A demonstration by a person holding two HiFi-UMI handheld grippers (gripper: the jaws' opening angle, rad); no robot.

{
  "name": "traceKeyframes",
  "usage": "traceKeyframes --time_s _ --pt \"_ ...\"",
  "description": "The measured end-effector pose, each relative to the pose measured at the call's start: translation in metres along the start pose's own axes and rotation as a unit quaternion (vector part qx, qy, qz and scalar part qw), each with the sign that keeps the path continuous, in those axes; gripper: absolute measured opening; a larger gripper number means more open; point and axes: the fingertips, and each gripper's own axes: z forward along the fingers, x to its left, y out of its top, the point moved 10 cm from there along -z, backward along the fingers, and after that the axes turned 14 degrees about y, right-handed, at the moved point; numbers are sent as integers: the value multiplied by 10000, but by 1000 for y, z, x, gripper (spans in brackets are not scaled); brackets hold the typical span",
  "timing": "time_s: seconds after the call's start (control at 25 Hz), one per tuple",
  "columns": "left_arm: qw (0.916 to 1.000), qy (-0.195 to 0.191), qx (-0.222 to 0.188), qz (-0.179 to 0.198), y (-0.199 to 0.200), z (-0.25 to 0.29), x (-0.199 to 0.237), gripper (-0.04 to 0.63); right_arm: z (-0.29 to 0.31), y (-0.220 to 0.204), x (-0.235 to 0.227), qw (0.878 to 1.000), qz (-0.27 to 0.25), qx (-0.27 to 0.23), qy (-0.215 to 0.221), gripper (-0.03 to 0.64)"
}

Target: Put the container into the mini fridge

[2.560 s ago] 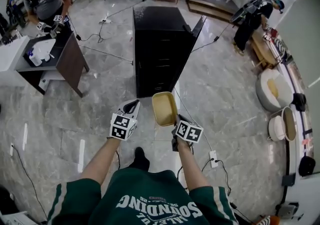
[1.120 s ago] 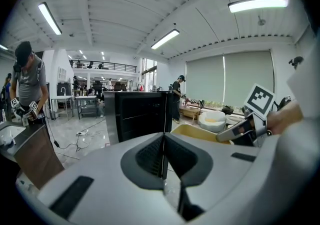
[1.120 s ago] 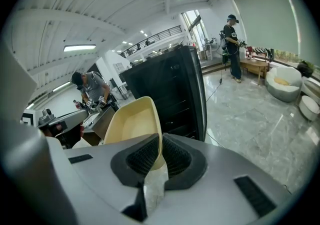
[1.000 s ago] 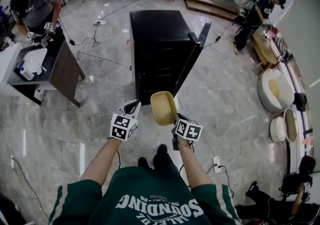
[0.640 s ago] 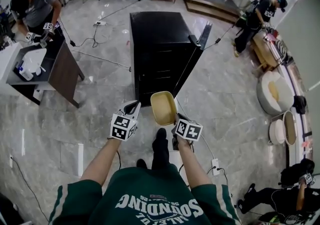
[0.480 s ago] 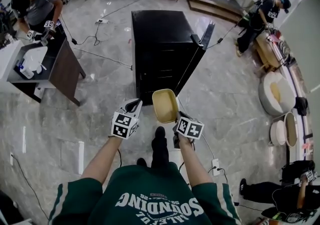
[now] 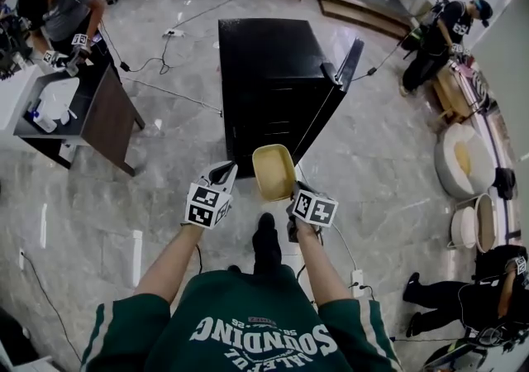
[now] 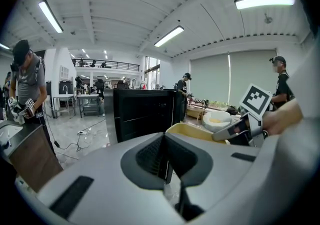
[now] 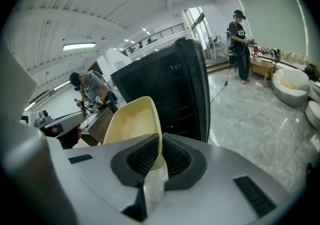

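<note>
Right tool (image 9: 159, 158) clamped on the near rim of a beige plastic container (image 7: 274, 170), carried in the air, open side up. Left tool (image 8: 165, 158) jaws together, nothing between them, just left of the container. Black mini fridge (image 7: 269, 64) stands ahead on marble floor (image 7: 165, 188), its door (image 7: 335, 93) open.

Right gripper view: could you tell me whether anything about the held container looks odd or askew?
The pale yellow plastic container is pinched only by one wall in the right claw, jutting out unsupported. A whitish translucent scrap is caught between the jaws below it; what it is cannot be told.
</note>
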Motion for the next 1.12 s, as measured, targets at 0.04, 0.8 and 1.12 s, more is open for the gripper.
traceKeyframes --time_s 0.04,0.8,1.12 --pt "10000 15 15 -8 1 5 0 15 4 4 -4 10000 -1 16 11 48" --pt "9989 299 325 -130 0 82 0 15 76 55 -67 9996 24 258 136 48" --pt "9979 485 340 -250 4 109 0 15 106 73 -91 9993 -23 336 150 48"
